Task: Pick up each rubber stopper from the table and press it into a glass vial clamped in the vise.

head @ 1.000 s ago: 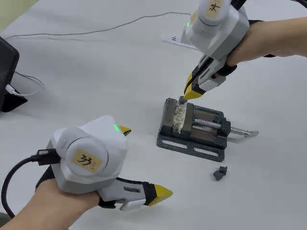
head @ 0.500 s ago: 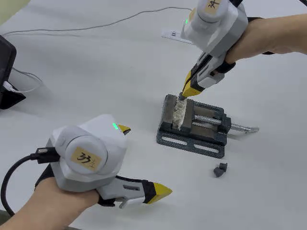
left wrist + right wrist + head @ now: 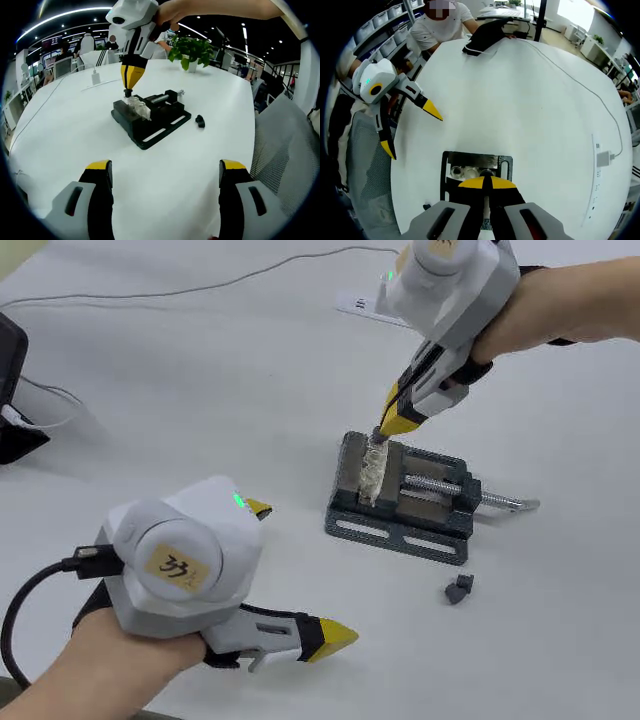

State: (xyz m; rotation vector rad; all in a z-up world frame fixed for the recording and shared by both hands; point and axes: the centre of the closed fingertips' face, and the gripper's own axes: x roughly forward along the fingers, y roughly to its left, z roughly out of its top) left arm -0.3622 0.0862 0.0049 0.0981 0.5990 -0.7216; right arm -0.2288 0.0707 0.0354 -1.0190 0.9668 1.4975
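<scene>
Now I am in the pressing step: my right claw (image 3: 388, 424) is pinched together on a small grey rubber stopper (image 3: 377, 438), which sits at the very tips, down at the mouth of a glass vial (image 3: 372, 475) clamped upright in the vise (image 3: 420, 522). From the head view I judge stopper and vial to be touching, though I cannot tell how deep the plug is seated (in my right gripper view the yellow tips cover that rim as I look down past them). My left claw (image 3: 300, 573) hovers above the desk (image 3: 180, 390) well apart from the vise, jaws spread wide and holding nothing; its own view looks across the desk toward the vise. A second stopper (image 3: 458, 590) lies on the desk near the vise, toward its screw-handle end, untouched. What the next move calls for, as I see it, is a straight push down along the vial's axis, gentle enough that the glass neither cracks nor tips in the clamp. Then comes a clean opening of the right claw, so the plug remains in the vial instead of lifting out with me. After that the loose stopper is the obvious one to fetch; the left claw is free, so I would lean that way.
</scene>
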